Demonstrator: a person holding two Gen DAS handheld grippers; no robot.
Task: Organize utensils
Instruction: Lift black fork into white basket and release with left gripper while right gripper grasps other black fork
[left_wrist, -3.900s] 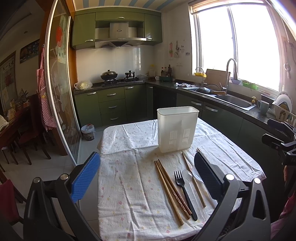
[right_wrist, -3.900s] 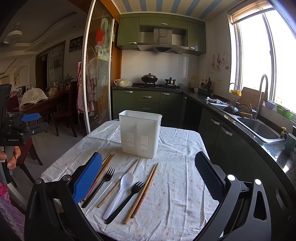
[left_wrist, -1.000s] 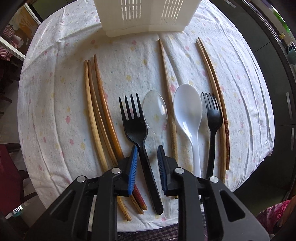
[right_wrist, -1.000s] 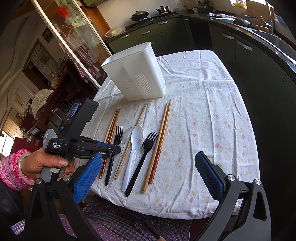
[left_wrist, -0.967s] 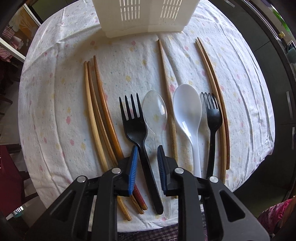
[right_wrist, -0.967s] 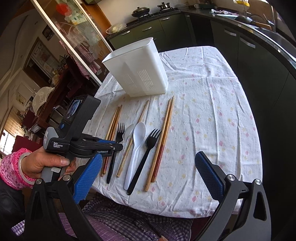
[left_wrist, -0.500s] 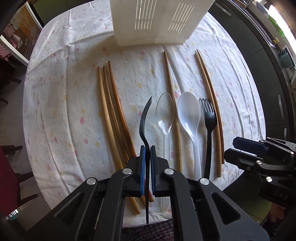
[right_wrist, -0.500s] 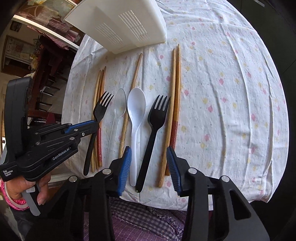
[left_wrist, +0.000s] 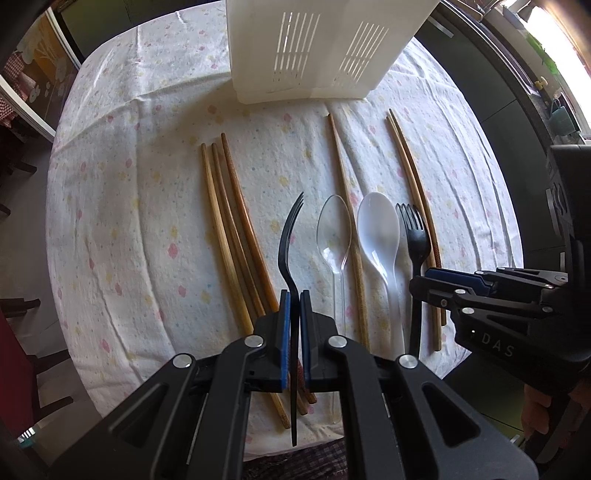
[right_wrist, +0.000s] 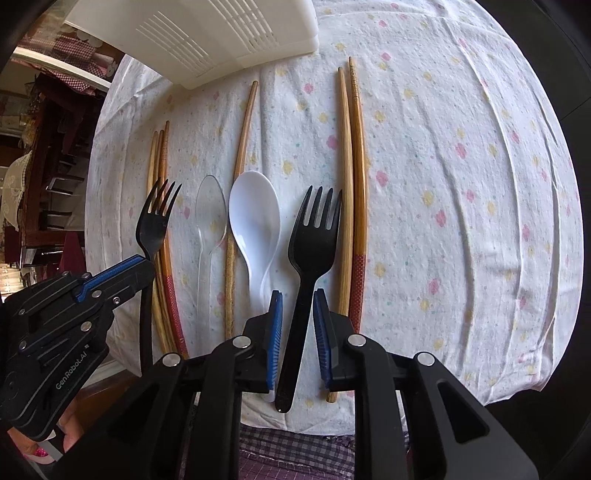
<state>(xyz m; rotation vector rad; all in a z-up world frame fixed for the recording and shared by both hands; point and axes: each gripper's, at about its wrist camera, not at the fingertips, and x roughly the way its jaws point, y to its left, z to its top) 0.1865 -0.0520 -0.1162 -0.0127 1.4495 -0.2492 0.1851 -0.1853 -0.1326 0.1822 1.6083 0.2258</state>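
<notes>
Utensils lay in a row on the cloth. The left gripper (left_wrist: 294, 321) clamped 1 black fork (left_wrist: 290, 236) edge-on, lifted for the white caddy (left_wrist: 314, 48). The right gripper (right_wrist: 298, 328) was closing around the second fork (right_wrist: 314, 236), pads not yet pressing.

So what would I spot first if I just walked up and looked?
Probably the left claw, shut on a black fork it holds edge-up above the cloth. Next, the right claw closing around the handle of a second fork that lies flat between the white spoon and two chopsticks. Behind them stands a white bin.
</notes>
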